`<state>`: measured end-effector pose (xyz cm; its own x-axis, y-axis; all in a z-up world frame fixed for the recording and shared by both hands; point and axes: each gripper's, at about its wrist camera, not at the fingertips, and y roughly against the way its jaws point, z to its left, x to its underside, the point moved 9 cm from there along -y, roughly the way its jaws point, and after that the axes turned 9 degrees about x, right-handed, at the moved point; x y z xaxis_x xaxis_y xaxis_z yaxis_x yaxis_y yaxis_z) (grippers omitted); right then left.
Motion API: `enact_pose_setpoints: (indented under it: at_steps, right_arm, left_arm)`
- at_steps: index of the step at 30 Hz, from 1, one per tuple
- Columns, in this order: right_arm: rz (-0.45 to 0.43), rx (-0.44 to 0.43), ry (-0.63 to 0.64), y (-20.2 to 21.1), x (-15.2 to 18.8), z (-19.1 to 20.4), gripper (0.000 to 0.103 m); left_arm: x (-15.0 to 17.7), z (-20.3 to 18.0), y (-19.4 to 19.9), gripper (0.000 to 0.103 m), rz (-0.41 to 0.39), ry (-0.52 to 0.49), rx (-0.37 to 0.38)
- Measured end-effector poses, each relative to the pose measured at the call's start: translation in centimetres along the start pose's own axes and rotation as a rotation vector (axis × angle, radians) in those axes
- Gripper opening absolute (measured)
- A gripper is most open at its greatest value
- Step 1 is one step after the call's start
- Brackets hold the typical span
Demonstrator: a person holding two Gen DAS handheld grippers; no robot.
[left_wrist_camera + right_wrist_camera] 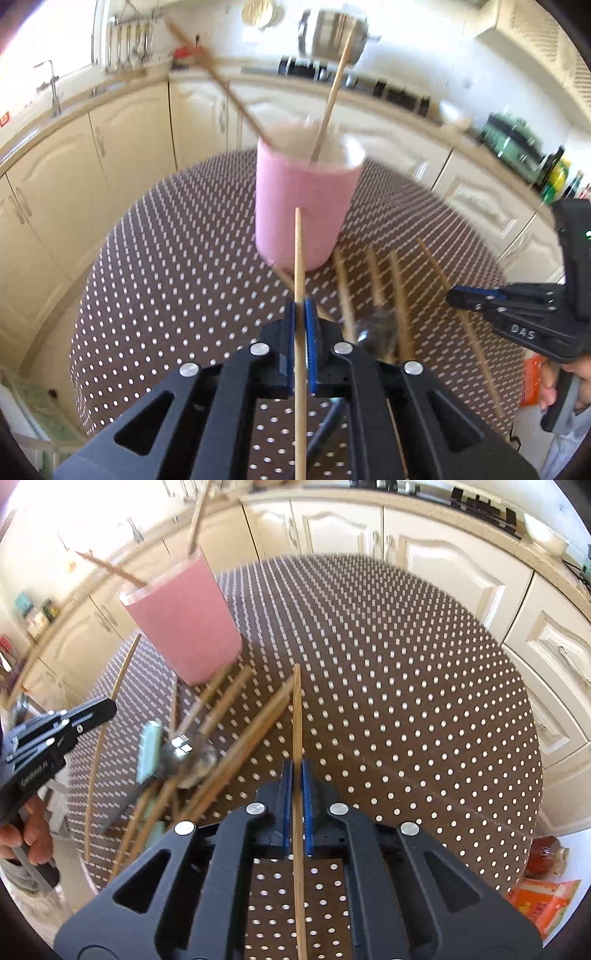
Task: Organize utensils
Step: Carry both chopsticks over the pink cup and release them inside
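Note:
A pink cup stands on the round dotted table with two wooden chopsticks leaning in it. The cup also shows in the right wrist view. My left gripper is shut on a chopstick that points toward the cup. My right gripper is shut on another chopstick, to the right of the cup. Several loose chopsticks and a metal spoon lie on the table between the grippers.
A pale green-handled utensil lies beside the spoon. Cream kitchen cabinets and a counter surround the table. An orange package sits below the table's right edge. The right gripper shows at the right of the left wrist view.

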<state>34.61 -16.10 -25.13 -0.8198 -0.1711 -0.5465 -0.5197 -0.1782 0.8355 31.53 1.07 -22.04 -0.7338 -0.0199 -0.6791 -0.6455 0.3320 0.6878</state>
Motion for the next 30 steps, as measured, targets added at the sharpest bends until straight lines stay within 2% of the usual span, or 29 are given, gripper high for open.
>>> enact_pose_setpoints:
  at_steps: [10,14,23,30]
  right_arm:
    - [-0.233,-0.116,-0.010,7.4,-3.1,2.0,0.005]
    - [-0.303,-0.142,0.009,10.0,-5.2,3.3,0.005]
    - [-0.451,-0.178,0.016,12.4,-11.5,5.9,0.005]
    - [-0.614,-0.191,-0.023,14.0,-16.1,7.2,0.005]
  left_arm:
    - [-4.9,-4.8,4.2,0.006,-0.304,-0.079,0.051]
    - [-6.6,-5.1,5.0,0.006,-0.389,-0.083,0.064]
    - [-11.8,-4.6,6.7,0.006,-0.581,-0.073,0.044]
    - [-15.6,-3.3,8.0,0.006,-0.731,-0.034,0.035]
